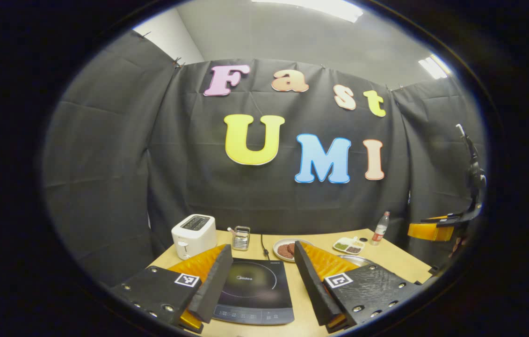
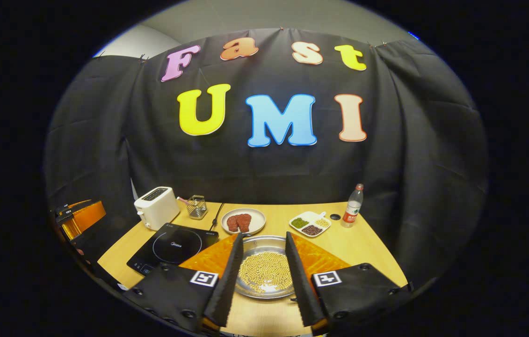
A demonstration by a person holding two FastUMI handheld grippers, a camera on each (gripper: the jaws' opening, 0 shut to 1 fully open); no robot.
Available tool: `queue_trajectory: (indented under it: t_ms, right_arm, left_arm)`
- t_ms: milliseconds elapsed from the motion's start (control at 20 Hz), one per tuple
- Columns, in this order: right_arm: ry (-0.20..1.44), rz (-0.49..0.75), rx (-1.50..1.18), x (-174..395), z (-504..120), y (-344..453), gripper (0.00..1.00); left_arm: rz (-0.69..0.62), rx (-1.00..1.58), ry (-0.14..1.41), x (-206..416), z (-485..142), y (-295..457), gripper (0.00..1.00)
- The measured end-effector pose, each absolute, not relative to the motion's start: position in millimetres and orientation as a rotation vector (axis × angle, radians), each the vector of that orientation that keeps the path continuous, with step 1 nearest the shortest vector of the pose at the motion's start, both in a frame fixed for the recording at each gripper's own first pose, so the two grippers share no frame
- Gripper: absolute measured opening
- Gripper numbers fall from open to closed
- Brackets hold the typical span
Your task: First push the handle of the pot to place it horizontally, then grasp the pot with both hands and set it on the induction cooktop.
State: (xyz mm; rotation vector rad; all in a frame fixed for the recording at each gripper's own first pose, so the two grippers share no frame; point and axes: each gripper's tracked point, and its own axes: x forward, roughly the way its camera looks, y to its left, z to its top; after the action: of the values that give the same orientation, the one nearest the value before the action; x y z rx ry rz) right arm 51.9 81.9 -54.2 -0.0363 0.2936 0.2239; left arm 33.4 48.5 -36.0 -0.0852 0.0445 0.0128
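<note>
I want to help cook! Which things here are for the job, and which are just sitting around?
For the job:
pot with beans in it
cooktop
left gripper
right gripper

Just sitting around:
toaster
plate with meat
divided dish
bottle
wire basket

1. My left gripper (image 1: 263,285) hangs above the surface (image 1: 386,255), its fingers (image 1: 210,285) spread apart with nothing between them.
2. I see the induction cooktop (image 1: 255,292) framed between those fingers.
3. Behind it stand a white toaster (image 1: 193,235), a wire basket (image 1: 241,238) and a plate of patties (image 1: 285,249).
4. Far right: a sectioned dish (image 1: 348,245), a bottle (image 1: 380,228) and the other gripper (image 1: 437,227).
</note>
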Motion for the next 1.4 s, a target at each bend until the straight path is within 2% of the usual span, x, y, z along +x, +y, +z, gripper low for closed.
queue_trajectory:
  t_ms: [150,200,250,300,350,600,750,1100,1150,1300,1400]
  right_arm:
    - [0.354,0.258,-0.063,54,-72,90,0.3]
    - [0.378,0.275,-0.078,51,-79,93,0.21]
    - [0.404,0.276,-0.09,57,-86,91,0.21]
    - [0.44,0.269,-0.093,49,-92,87,0.08]
    - [0.473,0.29,-0.071,56,-109,94,0.02]
    - [0.649,0.402,-0.001,34,-142,102,0.02]
    - [0.713,0.425,-0.042,33,-161,91,0.02]
    - [0.862,0.463,-0.157,30,-219,61,0.02]
    - [0.885,0.469,-0.166,30,-229,57,0.02]
    - [0.953,0.481,-0.151,30,-250,48,0.0]
    - [0.985,0.496,-0.12,32,-260,44,0.02]
  left_arm:
    - [0.009,-0.102,0.038,25,-37,53,0.82]
    - [0.015,-0.105,0.037,23,-38,56,0.79]
    - [0.02,-0.107,0.038,21,-38,58,0.79]
    - [0.023,-0.107,0.043,18,-40,59,0.79]
    - [0.027,-0.104,0.049,16,-43,59,0.79]
    - [0.031,-0.064,0.088,11,-50,51,0.79]
    - [0.028,-0.051,0.107,12,-52,35,0.82]
    - [0.047,-0.062,0.201,36,-75,7,0.79]
    - [0.053,-0.053,0.207,39,-77,4,0.82]
    - [0.061,-0.033,0.219,49,-76,-8,0.79]
    - [0.06,-0.026,0.225,55,-76,-19,0.82]
